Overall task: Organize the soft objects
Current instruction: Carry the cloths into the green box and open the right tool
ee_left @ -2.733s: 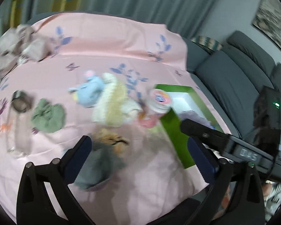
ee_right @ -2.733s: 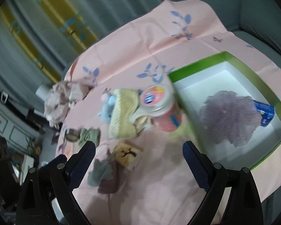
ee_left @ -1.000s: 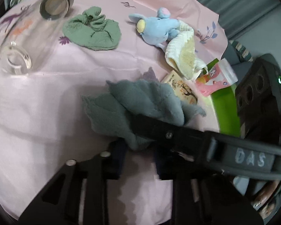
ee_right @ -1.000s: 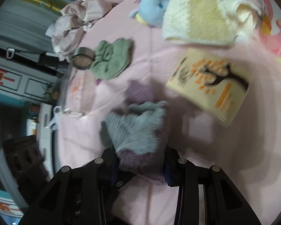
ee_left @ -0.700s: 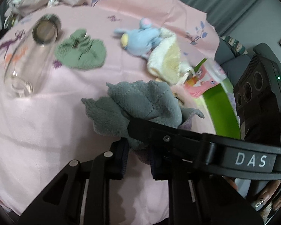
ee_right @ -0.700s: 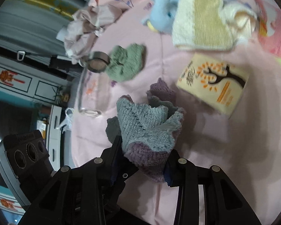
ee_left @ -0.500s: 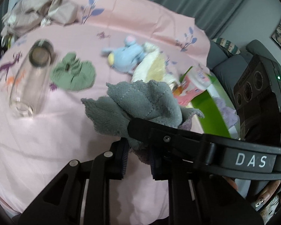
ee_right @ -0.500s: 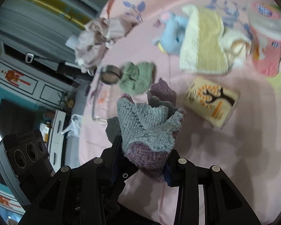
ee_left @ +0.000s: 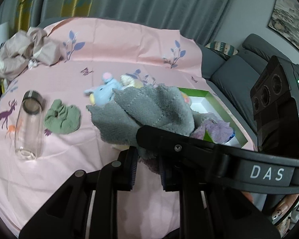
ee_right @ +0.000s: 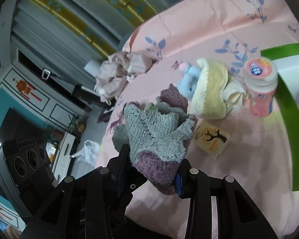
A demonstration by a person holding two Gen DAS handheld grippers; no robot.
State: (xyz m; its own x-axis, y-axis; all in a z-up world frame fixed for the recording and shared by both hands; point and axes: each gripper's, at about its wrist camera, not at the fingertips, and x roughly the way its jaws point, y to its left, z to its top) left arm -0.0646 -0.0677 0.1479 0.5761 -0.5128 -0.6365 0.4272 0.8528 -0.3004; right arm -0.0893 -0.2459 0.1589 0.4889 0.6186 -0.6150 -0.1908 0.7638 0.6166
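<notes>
The pink sheet (ee_left: 49, 179) is bare in the near part, so a gripper can pass there. On the left lie a glass bottle (ee_left: 29, 125) and a green cloth (ee_left: 62, 119), close together. Before the green box (ee_right: 289, 107) stand a pink jar (ee_right: 261, 87), a yellow knit (ee_right: 211, 93), a blue plush toy (ee_right: 189, 77) and a small card box (ee_right: 212, 141), which block its near side.

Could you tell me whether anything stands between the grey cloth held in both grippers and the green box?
Possibly: the pink bottle stands upright beside the green box's near wall, right of the grey cloth. Held above the bedspread, the cloth could likely pass over it.
</notes>
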